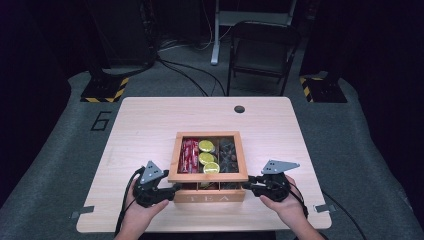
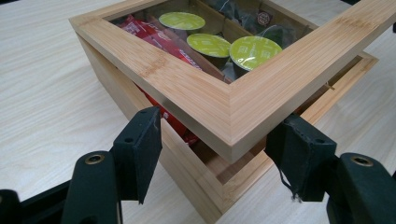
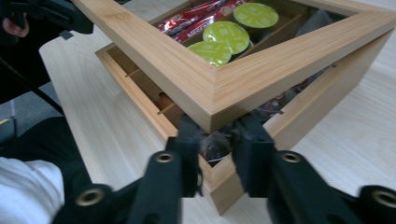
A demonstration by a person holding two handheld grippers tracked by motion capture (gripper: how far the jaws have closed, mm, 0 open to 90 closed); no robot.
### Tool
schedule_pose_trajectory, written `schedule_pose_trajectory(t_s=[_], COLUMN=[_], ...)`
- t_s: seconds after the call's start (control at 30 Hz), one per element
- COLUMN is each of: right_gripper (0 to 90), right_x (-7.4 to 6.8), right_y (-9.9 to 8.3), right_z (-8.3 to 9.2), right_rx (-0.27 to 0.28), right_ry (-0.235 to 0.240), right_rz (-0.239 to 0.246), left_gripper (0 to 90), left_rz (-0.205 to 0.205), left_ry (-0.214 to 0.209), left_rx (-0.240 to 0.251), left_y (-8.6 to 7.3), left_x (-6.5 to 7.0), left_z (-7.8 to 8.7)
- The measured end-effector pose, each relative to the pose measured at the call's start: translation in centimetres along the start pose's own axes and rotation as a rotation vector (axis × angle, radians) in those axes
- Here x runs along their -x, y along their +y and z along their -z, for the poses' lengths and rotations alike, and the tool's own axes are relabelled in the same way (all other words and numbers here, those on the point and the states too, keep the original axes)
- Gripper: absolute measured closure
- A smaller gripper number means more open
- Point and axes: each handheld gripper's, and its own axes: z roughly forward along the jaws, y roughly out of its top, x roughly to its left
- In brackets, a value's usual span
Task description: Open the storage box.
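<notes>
The lid (image 2: 243, 100) sits lifted off the tea box (image 1: 210, 196) so my jaws fit: left gripper (image 2: 215, 156) wide around its corner, right gripper (image 3: 217, 149) narrow beneath it, not gripping.

The place looks like a dark recording lab or studio: a pale wooden table (image 1: 150, 125) stands on grey carpet (image 1: 55, 165), with yellow-and-black striped stand bases (image 1: 106, 90), loose black cables (image 1: 185, 75), a black folding metal chair (image 1: 262, 50) and a painted floor number (image 1: 101, 120).
</notes>
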Motion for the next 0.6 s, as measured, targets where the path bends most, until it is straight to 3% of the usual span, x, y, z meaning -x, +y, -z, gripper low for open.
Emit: schedule_pose_trajectory(t_s=[0.13,0.27,0.4,0.5,0.6], right_gripper=[52.6,44.3,42.0,41.4,41.6], right_x=[0.0,-0.1,-0.6,-1.2,-1.0], right_y=[0.3,0.7,1.4,2.0,2.5], right_z=[0.3,0.5,0.3,0.1,0.1], right_rx=[0.015,0.058,0.080,0.076,0.077], right_ry=[-0.057,-0.106,-0.116,-0.170,-0.168], right_rz=[0.009,0.031,0.075,0.100,0.084], left_gripper=[36.2,35.8,35.5,35.5,35.5], left_rz=[-0.007,-0.012,-0.006,-0.008,-0.014], left_ry=[0.017,0.021,0.021,0.026,0.029], left_rx=[0.019,0.044,0.054,0.060,0.066], left_y=[0.3,0.9,1.3,1.6,2.2], left_x=[0.1,0.1,0.0,-0.1,-0.3], left_z=[0.3,0.5,0.6,0.7,0.8])
